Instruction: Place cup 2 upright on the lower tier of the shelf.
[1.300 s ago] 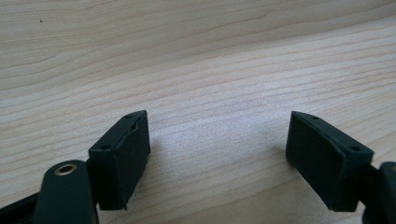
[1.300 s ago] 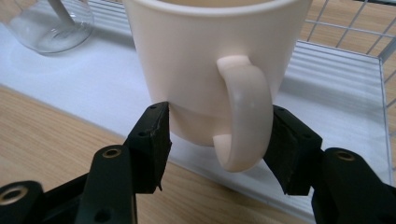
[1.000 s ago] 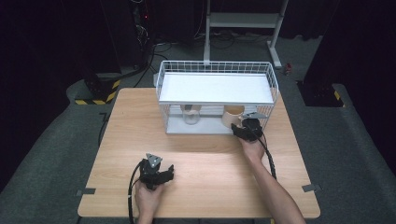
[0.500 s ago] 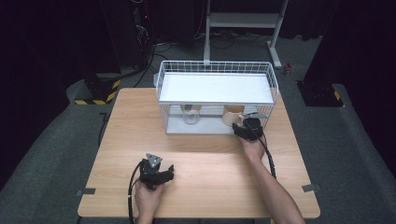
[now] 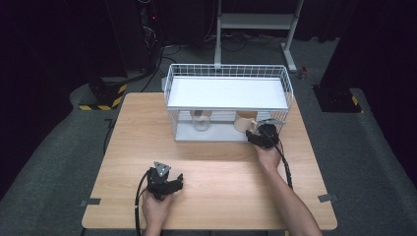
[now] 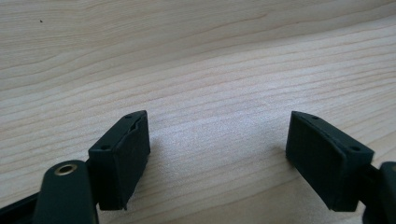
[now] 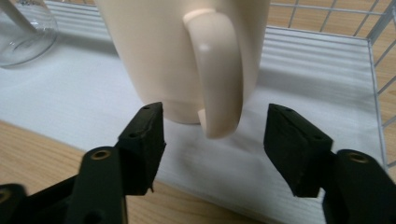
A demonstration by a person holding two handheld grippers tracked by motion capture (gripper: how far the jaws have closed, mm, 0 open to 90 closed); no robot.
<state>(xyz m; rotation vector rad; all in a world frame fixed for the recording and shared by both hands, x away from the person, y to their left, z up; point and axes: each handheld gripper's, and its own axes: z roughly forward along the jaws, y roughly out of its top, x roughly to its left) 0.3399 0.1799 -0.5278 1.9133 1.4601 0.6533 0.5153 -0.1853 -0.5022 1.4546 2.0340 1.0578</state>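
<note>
Your cream ceramic mug [image 7: 187,56] stands on the white lower shelf [image 7: 299,140] of the white wire rack [image 5: 228,93], at about one o'clock from the table's centre in the high view. It looks stiff, glazed and probably slippery, fairly weighty, and breakable if knocked. Its handle [image 7: 219,74] faces you and seems the best place to grip, pinched across its loop.

Your right gripper [image 7: 212,135] has just been opening. Its jaws now stand apart on either side of the handle's lower end without pressing on it.

Your left gripper [image 6: 219,154] rests at seven o'clock on the light wooden table [image 5: 147,128], jaws spread and empty. A clear glass vessel [image 7: 23,28] stands at ten o'clock from the mug.
</note>
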